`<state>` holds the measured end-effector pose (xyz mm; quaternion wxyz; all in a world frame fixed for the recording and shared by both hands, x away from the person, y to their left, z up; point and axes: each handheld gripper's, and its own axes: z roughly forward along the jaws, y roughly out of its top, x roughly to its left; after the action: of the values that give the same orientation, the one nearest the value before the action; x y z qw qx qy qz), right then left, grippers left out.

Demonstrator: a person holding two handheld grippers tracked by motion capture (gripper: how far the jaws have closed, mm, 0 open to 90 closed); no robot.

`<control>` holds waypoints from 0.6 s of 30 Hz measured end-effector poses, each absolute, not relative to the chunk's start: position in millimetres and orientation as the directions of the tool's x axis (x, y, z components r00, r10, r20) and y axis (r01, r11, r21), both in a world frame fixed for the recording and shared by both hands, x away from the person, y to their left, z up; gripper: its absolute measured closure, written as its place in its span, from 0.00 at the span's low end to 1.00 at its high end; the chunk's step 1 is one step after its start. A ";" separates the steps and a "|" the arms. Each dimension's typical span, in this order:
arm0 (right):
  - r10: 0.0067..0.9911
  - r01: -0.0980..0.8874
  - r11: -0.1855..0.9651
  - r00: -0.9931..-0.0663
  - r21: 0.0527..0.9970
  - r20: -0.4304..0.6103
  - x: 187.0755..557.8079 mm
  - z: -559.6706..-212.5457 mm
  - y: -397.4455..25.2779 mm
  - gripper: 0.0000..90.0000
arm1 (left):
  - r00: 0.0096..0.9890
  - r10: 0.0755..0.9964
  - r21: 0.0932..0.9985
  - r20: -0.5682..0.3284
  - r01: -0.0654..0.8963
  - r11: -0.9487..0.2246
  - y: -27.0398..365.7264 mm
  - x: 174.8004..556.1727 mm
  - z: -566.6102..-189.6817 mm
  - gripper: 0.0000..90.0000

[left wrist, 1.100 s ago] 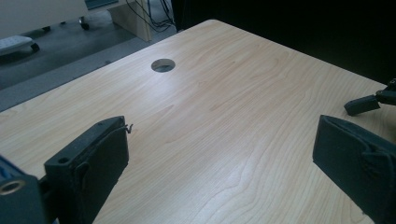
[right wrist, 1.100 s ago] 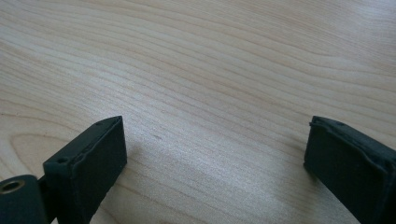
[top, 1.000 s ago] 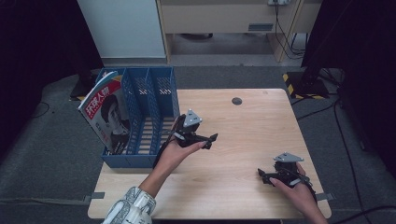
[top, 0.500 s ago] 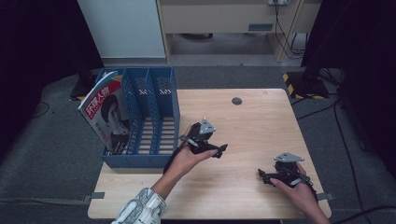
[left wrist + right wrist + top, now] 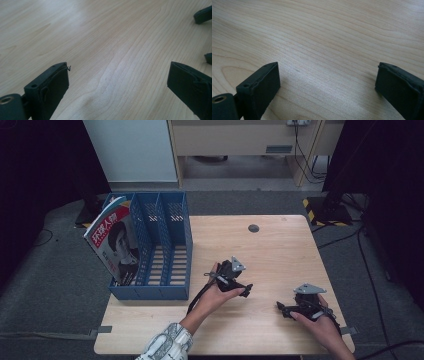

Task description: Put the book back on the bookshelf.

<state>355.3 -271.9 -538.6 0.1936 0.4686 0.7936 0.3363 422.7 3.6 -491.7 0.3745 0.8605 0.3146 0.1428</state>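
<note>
A file rack is standing on the left part of the table, at its left edge. A magazine is leaning in the rack's leftmost compartment (the other compartments are sitting to its right). The left gripper is hovering near the table's middle, right of the rack. The right gripper is sitting near the front right corner. A small round disc is lying behind both, toward the far edge.
</note>
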 end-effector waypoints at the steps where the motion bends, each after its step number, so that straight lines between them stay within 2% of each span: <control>1: 0.874 0.614 0.333 -0.485 0.716 0.009 355.2 -538.6 -271.8 0.07 | 0.760 0.649 0.733 0.019 0.432 -0.526 1.5 422.8 -494.6 0.04; 18: 0.875 0.614 0.334 -0.485 0.715 0.008 355.2 -538.6 -271.8 0.07 | 0.661 0.750 0.730 0.010 0.508 -0.457 15.2 439.9 -519.6 0.06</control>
<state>355.2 -271.8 -538.6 0.1939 0.4690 0.7934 0.3362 439.9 15.2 -519.6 0.3609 0.8368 0.3759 0.1680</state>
